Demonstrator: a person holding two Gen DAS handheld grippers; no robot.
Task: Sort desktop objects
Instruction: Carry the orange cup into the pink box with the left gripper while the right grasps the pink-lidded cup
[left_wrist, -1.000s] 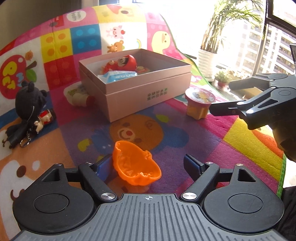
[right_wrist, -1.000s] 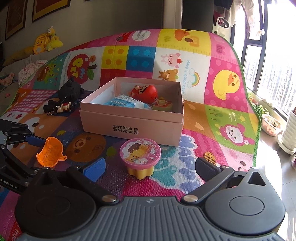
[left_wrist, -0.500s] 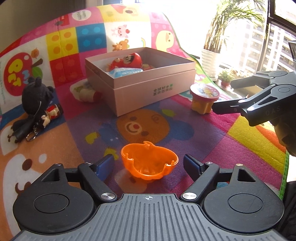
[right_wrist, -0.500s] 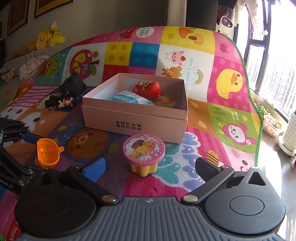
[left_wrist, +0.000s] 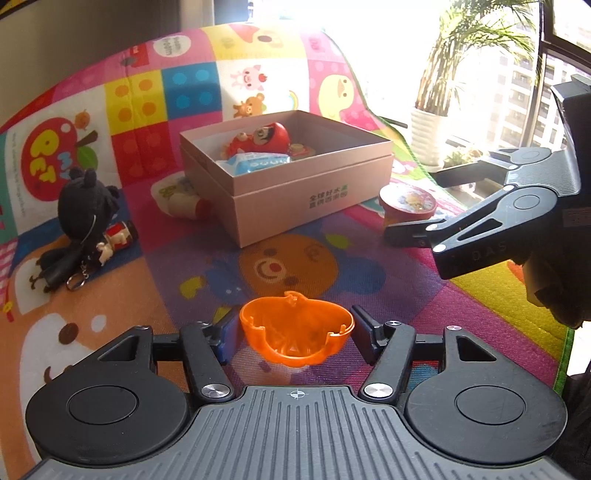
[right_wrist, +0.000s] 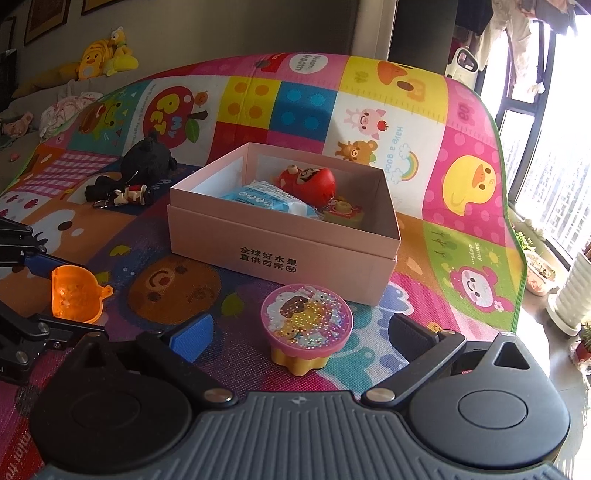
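The left hand-held gripper (left_wrist: 295, 328), its jaws just closing, pinches the orange pumpkin cup (left_wrist: 295, 338); the right hand-held gripper (right_wrist: 301, 334), narrowing slightly, stays spread around the pink jelly cup (right_wrist: 304, 325).

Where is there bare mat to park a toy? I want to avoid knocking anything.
Free: the bear-print patch between the pink cardboard box, orange plastic pumpkin cup and pink-lidded jelly cup. Crowded: left of the box, by the black plush keychain.

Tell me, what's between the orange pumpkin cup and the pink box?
Nothing stands there. Between the orange pumpkin cup and the pink box is just bare play mat with a printed bear face, seen best in the left wrist view.
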